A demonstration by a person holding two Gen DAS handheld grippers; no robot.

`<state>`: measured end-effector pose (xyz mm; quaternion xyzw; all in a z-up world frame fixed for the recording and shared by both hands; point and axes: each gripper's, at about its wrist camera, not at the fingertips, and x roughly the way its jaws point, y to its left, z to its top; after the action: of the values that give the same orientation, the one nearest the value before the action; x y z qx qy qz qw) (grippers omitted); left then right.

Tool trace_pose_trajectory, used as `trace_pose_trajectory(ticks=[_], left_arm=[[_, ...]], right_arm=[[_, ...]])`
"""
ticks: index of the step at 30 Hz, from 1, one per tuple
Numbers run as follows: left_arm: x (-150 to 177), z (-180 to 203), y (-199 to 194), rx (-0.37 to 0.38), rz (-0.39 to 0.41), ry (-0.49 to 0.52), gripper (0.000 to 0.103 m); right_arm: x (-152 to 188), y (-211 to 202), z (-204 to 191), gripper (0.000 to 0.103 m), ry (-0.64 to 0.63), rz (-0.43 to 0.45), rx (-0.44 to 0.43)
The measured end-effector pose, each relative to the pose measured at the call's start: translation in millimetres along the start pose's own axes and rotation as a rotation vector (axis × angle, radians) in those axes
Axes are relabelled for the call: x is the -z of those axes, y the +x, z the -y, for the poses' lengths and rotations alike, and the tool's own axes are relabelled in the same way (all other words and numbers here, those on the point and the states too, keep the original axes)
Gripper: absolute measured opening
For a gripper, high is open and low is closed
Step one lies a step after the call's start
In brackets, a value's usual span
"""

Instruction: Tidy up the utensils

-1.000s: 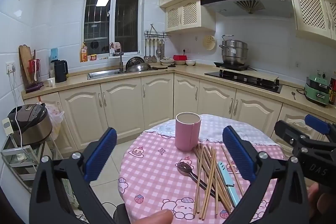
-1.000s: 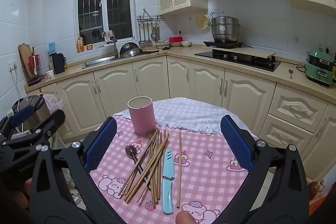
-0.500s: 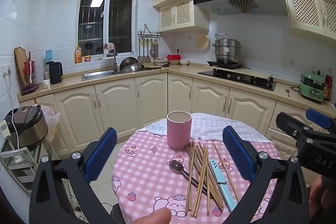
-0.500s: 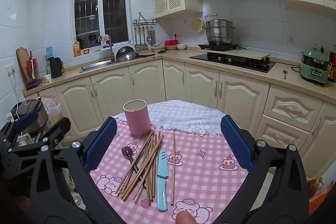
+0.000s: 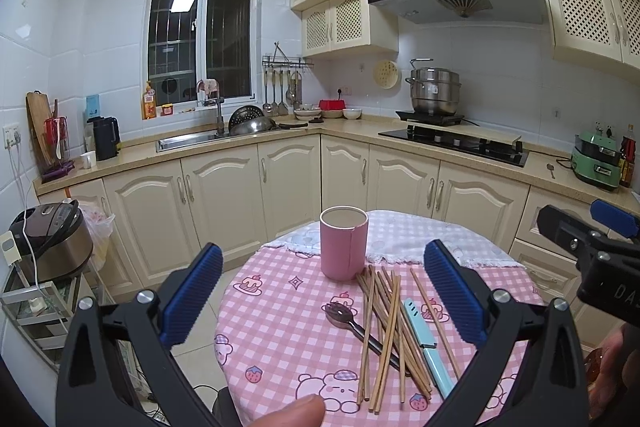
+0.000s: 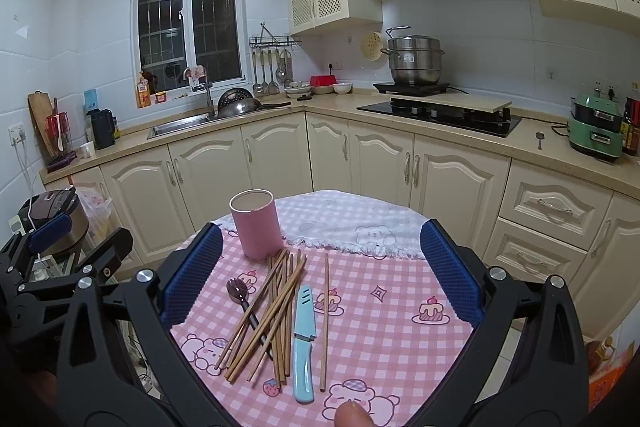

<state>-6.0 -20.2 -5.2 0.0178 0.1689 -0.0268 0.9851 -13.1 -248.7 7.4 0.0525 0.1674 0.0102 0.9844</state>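
You've pulled both grippers back and up: the table looks smaller than a second ago. Left gripper and right gripper hang spread, empty. Chopsticks, spork and sheathed knife lie just beside the pink cup, none sorted.

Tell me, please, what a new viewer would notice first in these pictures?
Probably the pink cup upright at the far side of the round table, with loose wooden chopsticks, a dark spork and a light blue knife lying before it. Both grippers, left and right, are open above them.
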Motion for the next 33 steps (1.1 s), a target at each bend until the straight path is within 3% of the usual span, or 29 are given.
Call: trace_pose_trajectory(ticks=[10,20,27,33], left_arm=[[5,-7,12,0.001,-0.022,-0.002,0.099],[16,-17,54,-0.026,-0.108,-0.014,0.099],[38,-20,110,-0.057,-0.263,-0.016,0.099],[63,-15,162,-0.066,-0.419,-0.009,0.099]], right_arm=[[1,12,-2,0.097,-0.014,-0.014,0.0],[6,48,-6,0.097,-0.044,-0.072,0.007],[15,95,10,0.097,-0.044,-0.177,0.011],[33,143,32,0.097,-0.031,-0.323,0.013]])
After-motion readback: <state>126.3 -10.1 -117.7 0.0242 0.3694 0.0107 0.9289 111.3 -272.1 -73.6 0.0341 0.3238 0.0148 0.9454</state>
